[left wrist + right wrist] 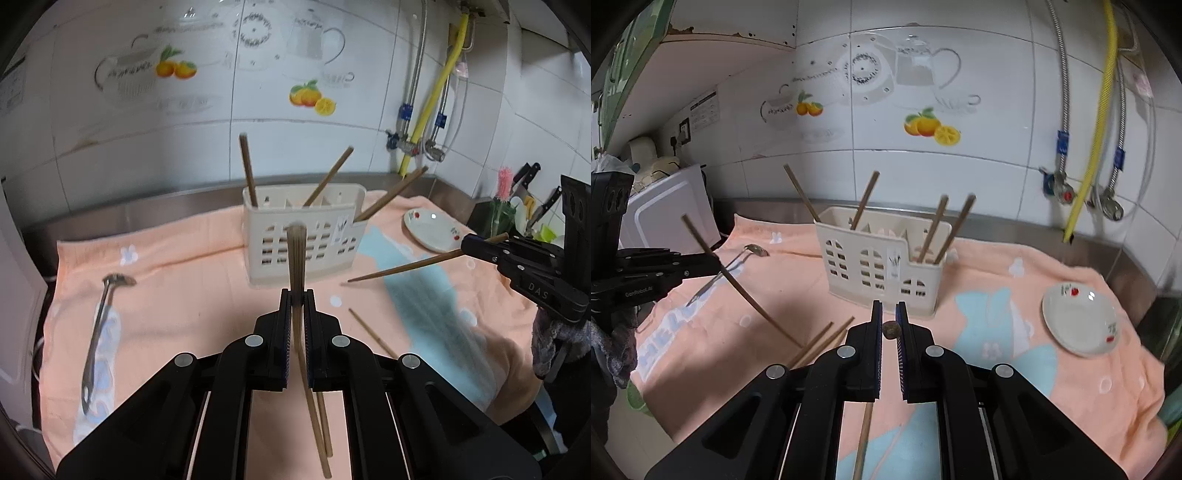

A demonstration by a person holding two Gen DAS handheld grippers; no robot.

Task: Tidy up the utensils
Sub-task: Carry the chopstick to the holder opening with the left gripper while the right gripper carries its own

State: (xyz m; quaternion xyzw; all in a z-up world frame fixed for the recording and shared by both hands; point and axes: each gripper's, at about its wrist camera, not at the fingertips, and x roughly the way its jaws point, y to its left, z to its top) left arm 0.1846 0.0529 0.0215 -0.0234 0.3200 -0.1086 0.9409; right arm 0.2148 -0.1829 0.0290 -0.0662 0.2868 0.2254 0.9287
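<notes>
Chopsticks of thin brown wood were the matter in hand: one chopstick (296, 258) stood clamped in the left gripper (296, 295), its upper end rising blurred toward twelve o'clock and its lower end hanging below the narrow jaws. The right gripper (888, 328) pinched a second wooden chopstick (889, 329) seen end-on, its shaft trailing toward six o'clock beneath the claw. In the left wrist view that same stick jutted from the right gripper at three o'clock.

Beneath both lay a peach-coloured terry towel (798, 280) with pale blue patches, spread over the counter. Loose chopsticks (827, 338) lay on it near eight o'clock in the right wrist view. A long-handled metal spoon (96, 332) lay flat at nine o'clock in the left wrist view.

Farther off, toward twelve o'clock, stood a cream plastic slotted utensil caddy (879, 266), upright on the towel, with several chopsticks leaning out of its compartments. A small white saucer with red fruit print (1080, 319) sat on the towel at three o'clock.

Behind ran a steel counter edge (1015, 225), then a white tiled wall (979, 92) bearing orange-fruit and teapot decals. A yellow hose (1097, 140) and braided metal hoses hung at two o'clock.
</notes>
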